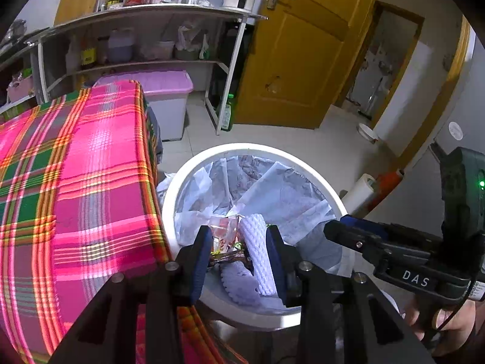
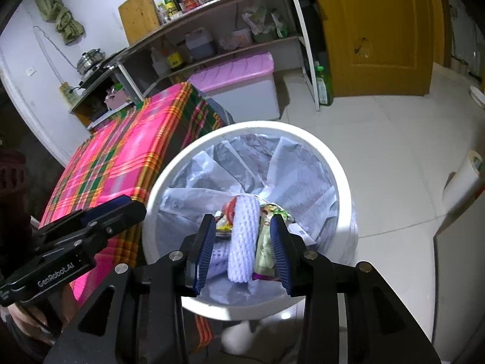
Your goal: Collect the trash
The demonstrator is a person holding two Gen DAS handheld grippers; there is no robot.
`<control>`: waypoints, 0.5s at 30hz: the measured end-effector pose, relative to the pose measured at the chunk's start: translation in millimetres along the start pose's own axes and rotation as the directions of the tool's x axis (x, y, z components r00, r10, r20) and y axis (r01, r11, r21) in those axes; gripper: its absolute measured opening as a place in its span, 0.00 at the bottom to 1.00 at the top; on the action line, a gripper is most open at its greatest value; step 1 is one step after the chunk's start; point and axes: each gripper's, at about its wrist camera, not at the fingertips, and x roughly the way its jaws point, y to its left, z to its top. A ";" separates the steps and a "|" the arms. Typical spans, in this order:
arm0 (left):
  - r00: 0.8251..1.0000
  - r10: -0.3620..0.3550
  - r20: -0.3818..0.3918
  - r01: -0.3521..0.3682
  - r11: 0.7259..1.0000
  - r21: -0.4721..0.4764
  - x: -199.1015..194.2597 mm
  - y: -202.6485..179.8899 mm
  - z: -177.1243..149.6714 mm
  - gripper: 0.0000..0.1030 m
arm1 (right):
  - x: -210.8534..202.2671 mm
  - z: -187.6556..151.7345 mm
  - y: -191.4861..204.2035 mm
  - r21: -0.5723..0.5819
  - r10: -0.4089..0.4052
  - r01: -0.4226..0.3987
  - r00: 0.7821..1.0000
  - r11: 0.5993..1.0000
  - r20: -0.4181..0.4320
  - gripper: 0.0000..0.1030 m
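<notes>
surface: tiled floor (image 2: 379,151) | on it: white trash bin (image 2: 339,163), lidded storage box (image 2: 242,91)

A pale tiled floor (image 2: 379,157) runs to a closed yellow-brown wooden door (image 1: 297,60) at the far right. Along the white far wall (image 2: 91,9) stands an open shelf unit (image 1: 145,30) crowded with bottles and bags. On the left, a bench under a pink plaid cloth (image 1: 75,182); beyond it, a pink-lidded storage box (image 2: 242,82).

Beyond the right gripper (image 2: 242,244), its fingers (image 2: 204,250) cover parts of the wrappers (image 2: 266,242) lying in the trash bin (image 2: 339,163), so their print stays unreadable. Below it, a white blurred shape (image 2: 235,338) cannot be identified. The bin's near rim is hidden behind the black frame.
</notes>
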 end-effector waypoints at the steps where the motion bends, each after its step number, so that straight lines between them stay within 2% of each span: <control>1: 1.000 0.004 0.009 -0.004 1.000 0.000 -4.9 -0.3 -0.7 0.36 | -5.8 -1.1 3.2 -0.005 0.003 -0.003 1.000 1.000 0.011 0.38; 15: 0.989 0.066 0.134 -0.068 0.998 0.007 -84.0 -4.7 -28.7 0.36 | -63.7 -24.8 50.2 -0.114 0.027 -0.013 0.992 0.993 0.120 0.41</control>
